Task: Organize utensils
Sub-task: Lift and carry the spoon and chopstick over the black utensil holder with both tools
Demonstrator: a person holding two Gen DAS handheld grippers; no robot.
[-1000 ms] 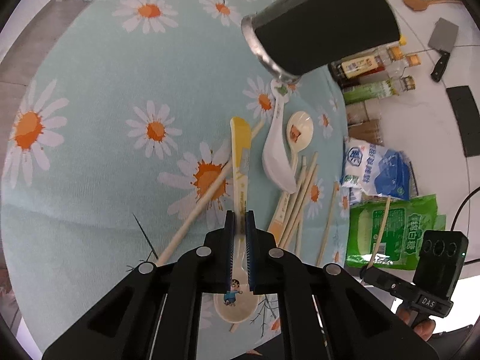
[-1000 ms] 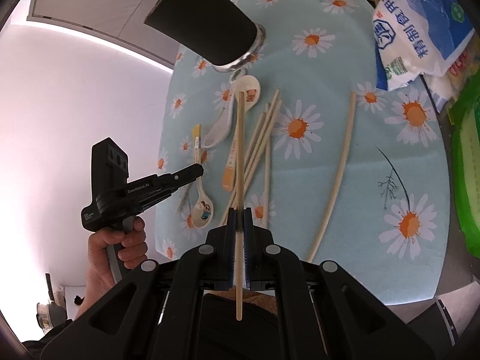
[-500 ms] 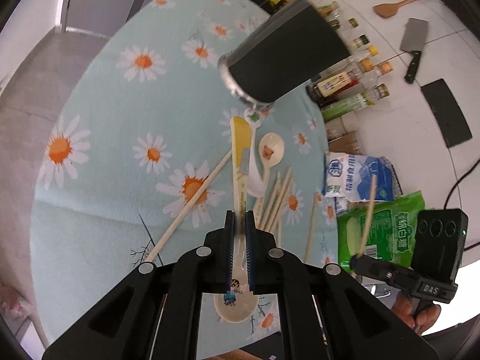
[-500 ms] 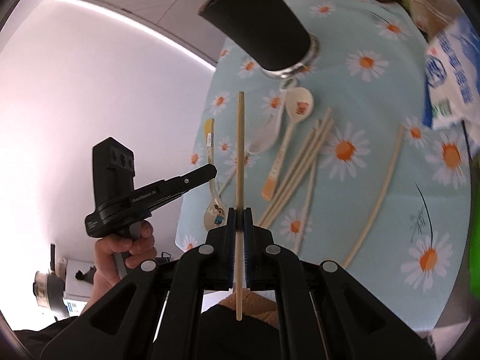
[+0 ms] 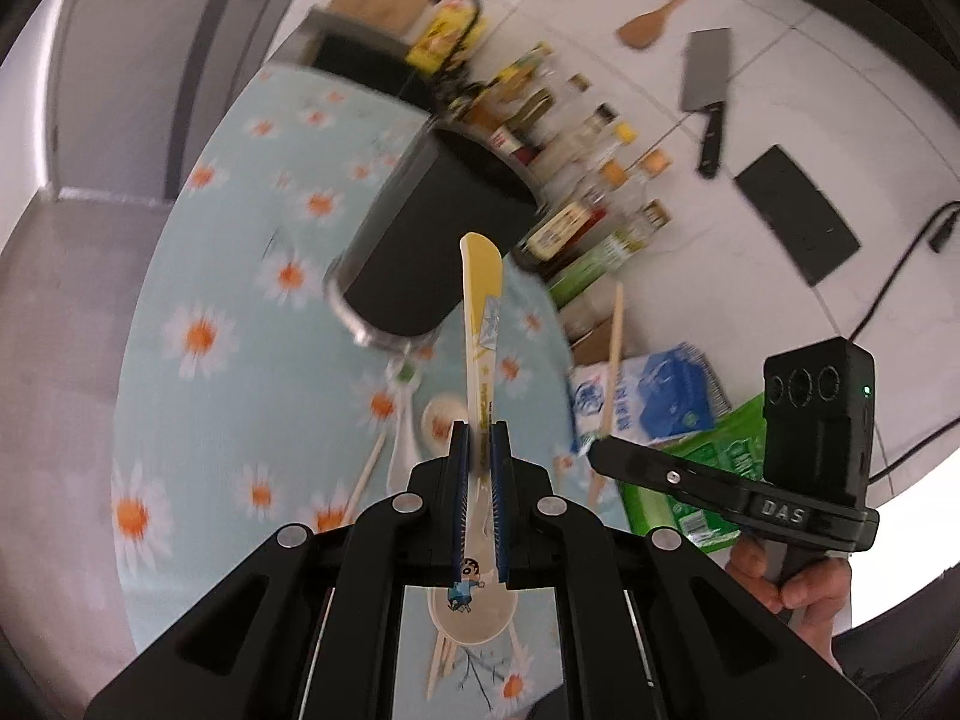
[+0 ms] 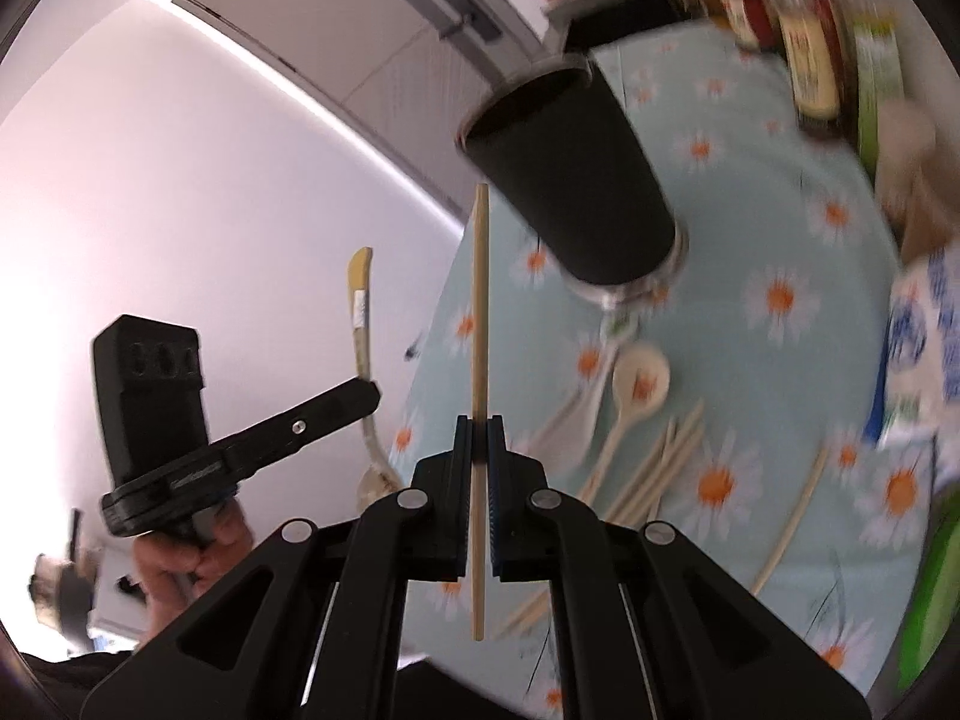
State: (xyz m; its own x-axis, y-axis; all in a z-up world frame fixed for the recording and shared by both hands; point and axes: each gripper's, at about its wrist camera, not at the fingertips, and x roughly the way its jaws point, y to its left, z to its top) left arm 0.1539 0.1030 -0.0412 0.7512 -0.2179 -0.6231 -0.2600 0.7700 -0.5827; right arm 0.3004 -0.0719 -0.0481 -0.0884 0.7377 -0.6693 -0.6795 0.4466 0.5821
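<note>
My left gripper (image 5: 479, 438) is shut on a cartoon-print spoon (image 5: 482, 324) with a yellow handle tip, held in the air with the handle pointing at the black utensil cup (image 5: 429, 240). My right gripper (image 6: 478, 435) is shut on a wooden chopstick (image 6: 479, 312) held upright, its tip just left of the cup (image 6: 576, 180). The cup stands on the daisy tablecloth (image 6: 774, 372). Each gripper shows in the other's view: the right gripper (image 5: 606, 450) and the left gripper (image 6: 360, 396).
On the cloth lie a beige spoon (image 6: 636, 384), a white spoon (image 6: 576, 420), several chopsticks (image 6: 660, 468) and one apart at the right (image 6: 792, 516). Sauce bottles (image 5: 576, 180), a blue bag (image 5: 660, 402) and a green packet (image 5: 714, 480) crowd the right side. A cleaver (image 5: 708, 90) hangs behind.
Both grippers have risen and tilted up from the table, carrying the spoon and the chopstick. The cup's open rim has come into view in the right wrist view.
</note>
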